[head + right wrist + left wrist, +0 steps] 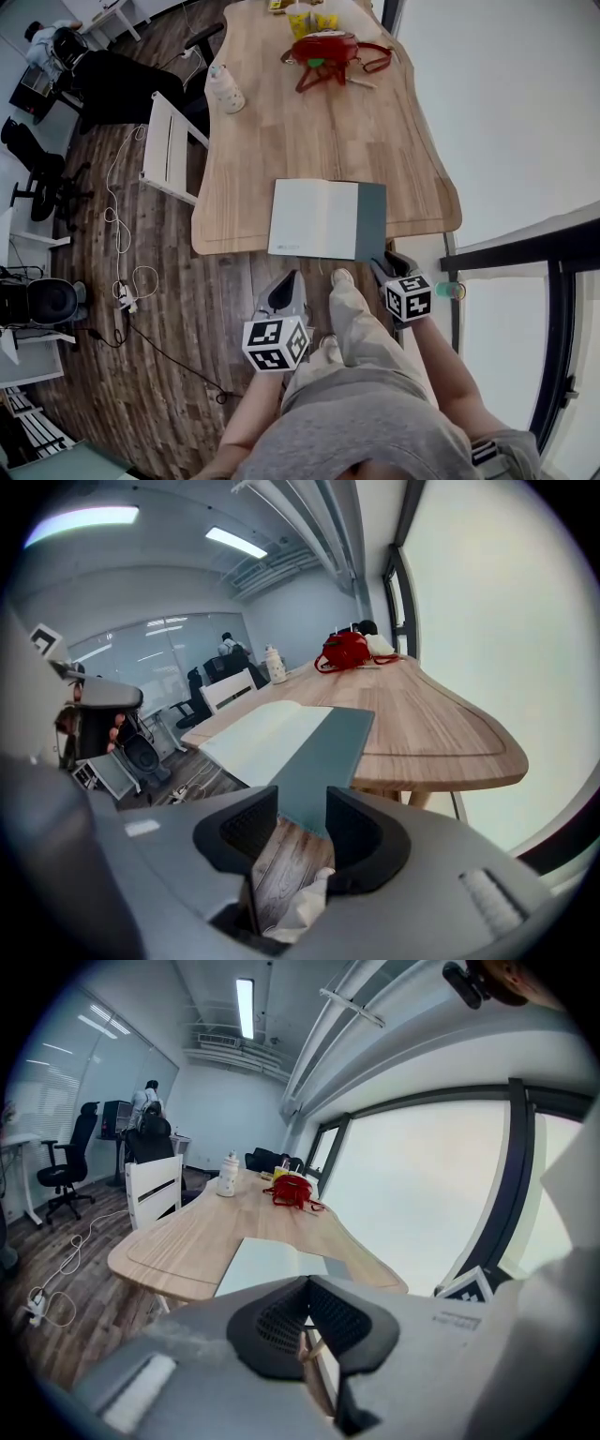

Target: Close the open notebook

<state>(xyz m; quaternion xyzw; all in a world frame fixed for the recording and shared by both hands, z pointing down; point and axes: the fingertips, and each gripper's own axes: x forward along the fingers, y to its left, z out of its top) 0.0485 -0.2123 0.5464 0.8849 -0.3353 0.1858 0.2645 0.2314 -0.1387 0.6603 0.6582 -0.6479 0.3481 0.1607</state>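
The open notebook (314, 217) lies flat at the near edge of the wooden table (281, 141), white pages up, with its grey-green cover (371, 220) spread at the right. The cover's near corner (328, 752) juts over the table edge. My right gripper (386, 262) sits just below and in front of that corner, open; in the right gripper view the corner shows in the gap of the right gripper (302, 817), untouched by the pads. My left gripper (288, 281) hangs below the table edge under the pages (272, 1258), and the left gripper (306, 1283) is shut and empty.
A red bag (325, 49), a yellow packet (312, 21) and a white bottle (226, 89) stand on the table's far half. A white chair (169, 150) is at the table's left, with cables (122, 234) on the floor. A window wall runs along the right.
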